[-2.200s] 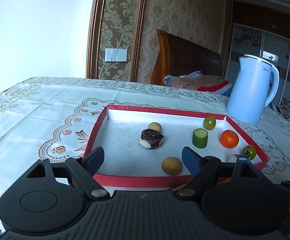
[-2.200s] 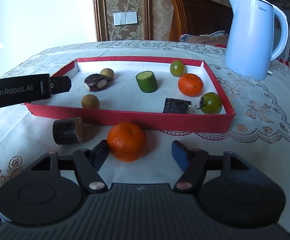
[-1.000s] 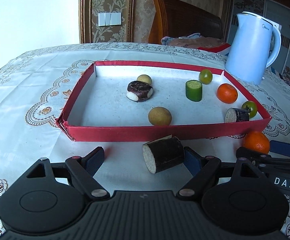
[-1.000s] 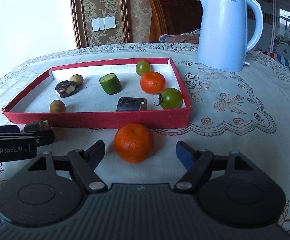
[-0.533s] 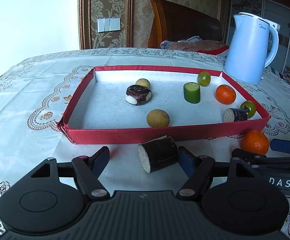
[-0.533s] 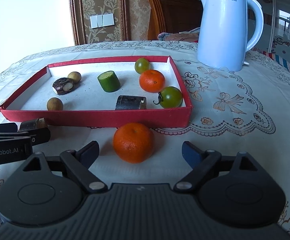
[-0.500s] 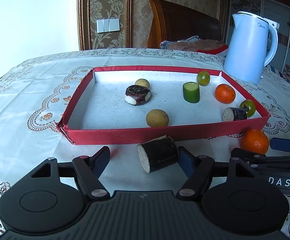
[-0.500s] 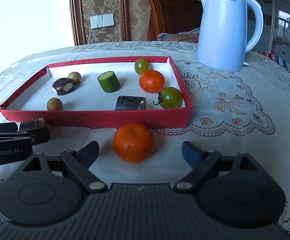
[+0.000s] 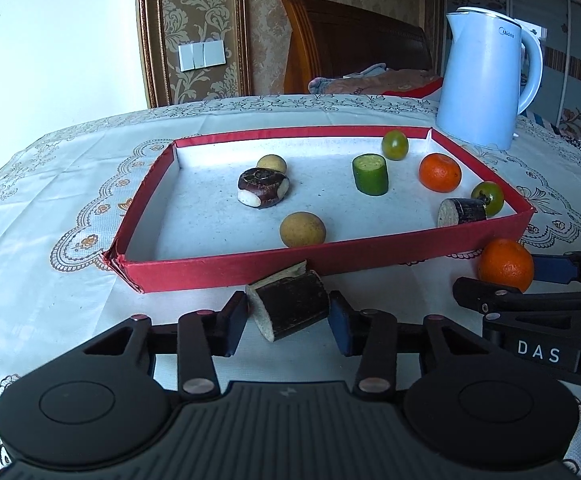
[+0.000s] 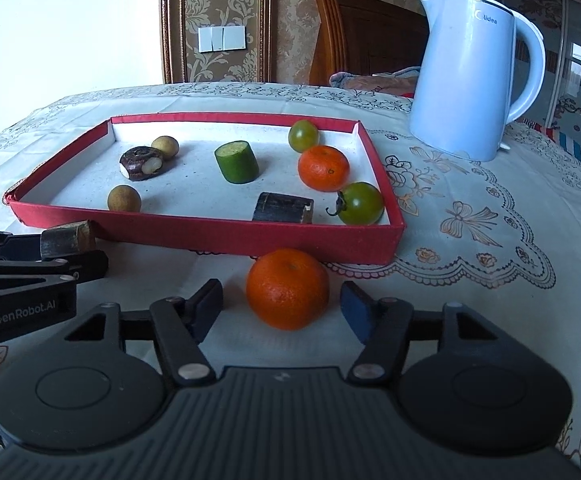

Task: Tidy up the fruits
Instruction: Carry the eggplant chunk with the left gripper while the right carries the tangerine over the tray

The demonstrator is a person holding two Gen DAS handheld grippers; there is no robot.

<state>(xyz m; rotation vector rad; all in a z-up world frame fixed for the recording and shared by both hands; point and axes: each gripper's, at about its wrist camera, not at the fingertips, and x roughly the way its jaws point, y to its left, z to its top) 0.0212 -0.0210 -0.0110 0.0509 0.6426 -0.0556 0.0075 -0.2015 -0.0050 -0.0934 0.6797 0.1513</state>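
Red-walled tray (image 9: 226, 270) holds two green tomatoes, two longans, one orange (image 9: 440, 172), one cucumber piece (image 9: 370, 174), one sugarcane piece (image 9: 461, 211) and one dark peeled chestnut. Outside its near wall, the left gripper (image 9: 288, 318) pinches a second sugarcane chunk (image 9: 290, 305), while the right gripper (image 10: 282, 308) stands spread around a second orange (image 10: 287, 289), not touching. Behind stands a blue kettle (image 10: 472, 76).
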